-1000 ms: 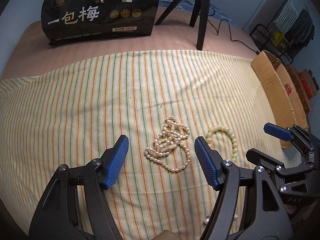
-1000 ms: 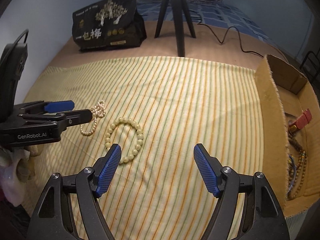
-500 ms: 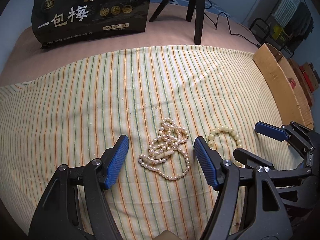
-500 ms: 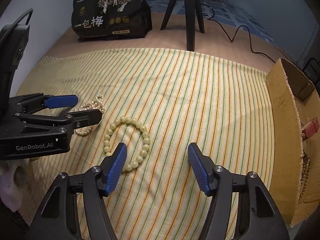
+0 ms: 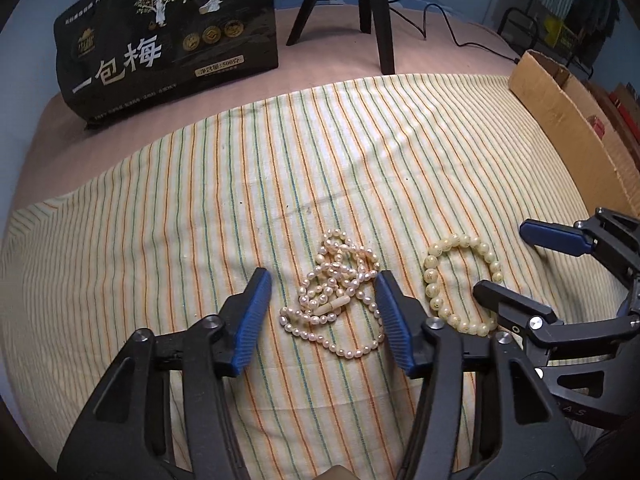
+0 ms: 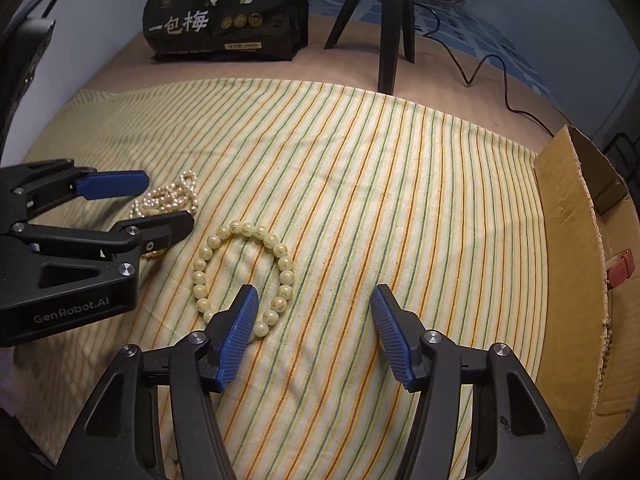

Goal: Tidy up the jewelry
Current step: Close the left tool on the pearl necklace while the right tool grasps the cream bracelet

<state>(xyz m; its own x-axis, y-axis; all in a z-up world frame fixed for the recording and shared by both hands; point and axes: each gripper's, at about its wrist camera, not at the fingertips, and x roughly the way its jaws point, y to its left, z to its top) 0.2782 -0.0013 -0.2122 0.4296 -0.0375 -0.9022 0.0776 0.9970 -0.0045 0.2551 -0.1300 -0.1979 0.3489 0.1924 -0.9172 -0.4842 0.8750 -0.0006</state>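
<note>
A tangled pearl necklace (image 5: 336, 296) lies on the striped cloth (image 5: 280, 184). My left gripper (image 5: 322, 316) is open, its blue pads on either side of the necklace, low over the cloth. A pale green bead bracelet (image 5: 460, 280) lies just right of it; it also shows in the right wrist view (image 6: 244, 272). My right gripper (image 6: 314, 328) is open and empty, its left pad over the bracelet's near edge. The right gripper shows in the left wrist view (image 5: 520, 268), the left gripper in the right wrist view (image 6: 152, 204).
A cardboard box (image 6: 572, 264) with beads and a red item stands at the right edge of the cloth. A black snack bag (image 5: 168, 40) and a black tripod (image 5: 372, 12) with a cable stand at the back.
Both grippers have moved forward and lower toward the jewelry. The left now straddles the pearl necklace; the right pad has reached the bracelet. Both stayed open.
</note>
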